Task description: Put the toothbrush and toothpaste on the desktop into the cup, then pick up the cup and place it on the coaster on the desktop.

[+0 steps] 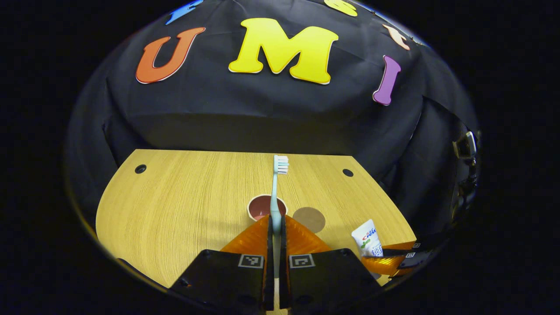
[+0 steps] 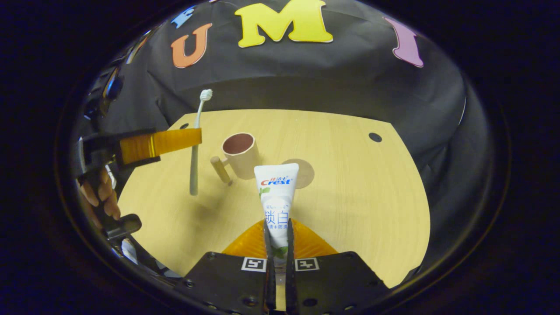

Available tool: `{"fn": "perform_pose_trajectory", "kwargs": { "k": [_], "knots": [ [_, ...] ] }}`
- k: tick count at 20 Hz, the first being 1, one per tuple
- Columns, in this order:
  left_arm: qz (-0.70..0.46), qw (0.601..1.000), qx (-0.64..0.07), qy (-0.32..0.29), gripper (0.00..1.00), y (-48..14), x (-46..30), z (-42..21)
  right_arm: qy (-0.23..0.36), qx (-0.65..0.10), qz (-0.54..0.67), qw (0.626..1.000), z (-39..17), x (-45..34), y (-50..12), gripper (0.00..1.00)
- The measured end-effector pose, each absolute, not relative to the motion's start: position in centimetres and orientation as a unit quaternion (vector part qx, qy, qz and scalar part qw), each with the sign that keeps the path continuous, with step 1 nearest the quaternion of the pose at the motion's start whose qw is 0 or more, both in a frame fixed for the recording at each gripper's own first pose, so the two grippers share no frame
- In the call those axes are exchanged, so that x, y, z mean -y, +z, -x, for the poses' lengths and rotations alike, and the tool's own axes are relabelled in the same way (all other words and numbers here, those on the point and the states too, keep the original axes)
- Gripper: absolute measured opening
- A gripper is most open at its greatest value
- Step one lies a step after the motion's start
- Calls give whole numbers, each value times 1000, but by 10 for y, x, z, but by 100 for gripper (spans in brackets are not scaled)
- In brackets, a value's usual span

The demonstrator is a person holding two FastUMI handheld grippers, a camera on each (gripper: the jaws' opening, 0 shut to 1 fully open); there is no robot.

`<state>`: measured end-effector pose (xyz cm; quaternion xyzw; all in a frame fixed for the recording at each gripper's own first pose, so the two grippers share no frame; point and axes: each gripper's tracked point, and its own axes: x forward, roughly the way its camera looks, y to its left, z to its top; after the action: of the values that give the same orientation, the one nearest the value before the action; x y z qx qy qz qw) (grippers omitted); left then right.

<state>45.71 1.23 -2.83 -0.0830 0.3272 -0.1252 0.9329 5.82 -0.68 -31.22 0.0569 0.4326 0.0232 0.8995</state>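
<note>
Above the desk (image 2: 350,183), right gripper (image 2: 278,227) clamping toothpaste (image 2: 276,192), logo facing camera

The setting is presenting as a recording booth, not a lived-in home. Black cloth (image 1: 271,118) is hanging as a wall beyond the jaws, closing off the far edge and both sides. A light wood-grain surface (image 1: 183,205) with round cable holes (image 1: 140,169) is lying ahead of the jaws. Square printed markers (image 2: 253,264) are sitting on the gripper bodies just behind the jaws, indicating instrumented data collection.
</note>
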Motion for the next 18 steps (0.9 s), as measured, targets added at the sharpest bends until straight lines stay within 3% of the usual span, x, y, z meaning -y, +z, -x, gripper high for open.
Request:
{"fn": "perform_pose_trajectory", "kwargs": {
  "k": [5,18],
  "knots": [
    [73,949,-275,-138,7,-26,-8,-494,12,-420,-62,905,-58,9,-312,9],
    [79,953,-239,-168,7,-59,5,-553,-16,-418,-81,905,-53,8,-316,9]
  ]
}}
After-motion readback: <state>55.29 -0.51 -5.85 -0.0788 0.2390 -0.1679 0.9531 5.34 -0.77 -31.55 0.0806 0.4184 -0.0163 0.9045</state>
